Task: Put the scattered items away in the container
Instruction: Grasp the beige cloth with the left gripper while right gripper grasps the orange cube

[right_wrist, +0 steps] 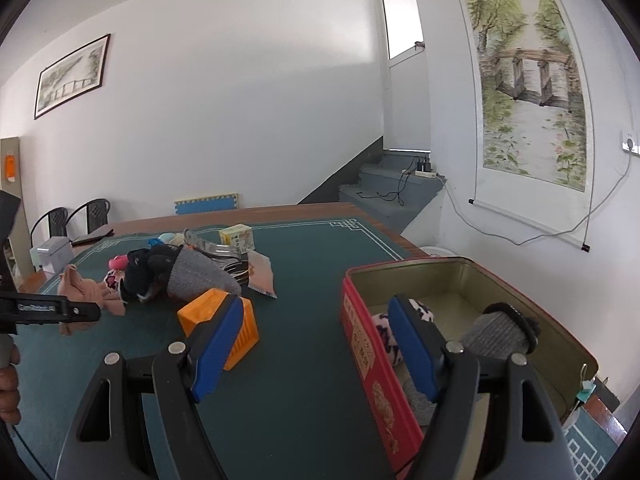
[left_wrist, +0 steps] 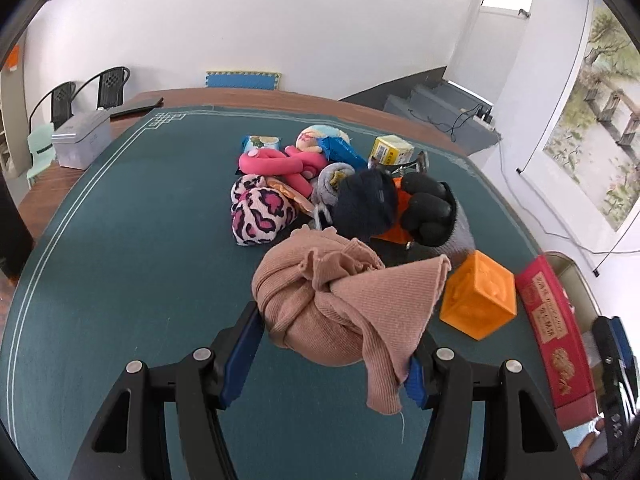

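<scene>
**Left claw pinching the tan sock bundle; right claw gaping over the tin's wall**

The left gripper (left_wrist: 334, 350) is pinching a knotted tan sock bundle (left_wrist: 336, 300) between its blue pads, a loose flap hanging past the right pad. At about two o'clock from the bundle an orange cube (left_wrist: 478, 300) is sitting on the green table mat (left_wrist: 120, 280), and just beyond it the red tin (left_wrist: 554, 332) is lying at three o'clock. At twelve o'clock the remaining clutter is piling up: a leopard-print sock ball (left_wrist: 260, 216), a pink plush toy (left_wrist: 280, 164), a dark navy sock ball (left_wrist: 366, 204) and a yellow box (left_wrist: 392, 150).

The right gripper (right_wrist: 316, 350) is standing spread wide and empty, its fingers straddling the tin's near red wall (right_wrist: 370, 356). Inside the tin, a grey sock (right_wrist: 500, 330) and a patterned sock (right_wrist: 386, 336) are lying at one o'clock.
</scene>
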Motion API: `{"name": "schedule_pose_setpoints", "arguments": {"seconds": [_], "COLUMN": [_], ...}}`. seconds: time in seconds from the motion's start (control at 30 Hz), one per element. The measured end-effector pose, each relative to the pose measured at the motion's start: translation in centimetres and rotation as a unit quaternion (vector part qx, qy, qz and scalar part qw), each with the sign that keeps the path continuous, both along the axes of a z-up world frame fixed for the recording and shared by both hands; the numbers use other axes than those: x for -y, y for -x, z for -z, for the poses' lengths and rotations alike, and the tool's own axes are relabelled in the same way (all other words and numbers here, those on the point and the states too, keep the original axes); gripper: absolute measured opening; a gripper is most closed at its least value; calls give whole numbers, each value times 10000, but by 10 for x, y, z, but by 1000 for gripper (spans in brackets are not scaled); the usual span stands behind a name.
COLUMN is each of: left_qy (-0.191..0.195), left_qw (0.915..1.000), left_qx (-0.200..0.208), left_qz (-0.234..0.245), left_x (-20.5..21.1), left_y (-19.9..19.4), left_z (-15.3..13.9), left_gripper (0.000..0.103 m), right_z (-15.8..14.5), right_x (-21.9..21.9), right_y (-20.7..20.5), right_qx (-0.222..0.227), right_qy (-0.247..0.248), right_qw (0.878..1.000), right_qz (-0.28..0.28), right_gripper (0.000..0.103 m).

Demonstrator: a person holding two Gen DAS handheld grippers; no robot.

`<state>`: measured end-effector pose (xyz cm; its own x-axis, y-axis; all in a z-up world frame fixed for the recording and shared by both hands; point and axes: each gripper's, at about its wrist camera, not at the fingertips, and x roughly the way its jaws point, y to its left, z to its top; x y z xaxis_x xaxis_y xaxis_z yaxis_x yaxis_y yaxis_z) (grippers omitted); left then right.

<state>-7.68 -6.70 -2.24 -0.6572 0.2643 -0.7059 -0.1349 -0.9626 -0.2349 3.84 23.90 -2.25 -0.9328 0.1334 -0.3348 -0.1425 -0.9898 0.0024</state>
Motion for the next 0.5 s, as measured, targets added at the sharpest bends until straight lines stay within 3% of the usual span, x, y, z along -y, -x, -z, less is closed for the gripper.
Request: {"name": "schedule_pose_setpoints", "arguments": {"seconds": [0.27, 0.5], "left_qy": [-147, -294], "left_qw": [9998, 9994], "left_qx": [-106, -170], "left_qz": [-11, -80], "left_x": [10, 20], "left_y": [-15, -18], "left_z": [-7, -14], "left_gripper": [64, 64], "right_z": [-5, -11], "right_x": [6, 40], "right_y": [11, 49], "right_qx": [628, 1473], "right_qy": [612, 805], "right_qw": [9952, 9811], "right_qz": [-434, -964], "right_gripper": [78, 78]}}
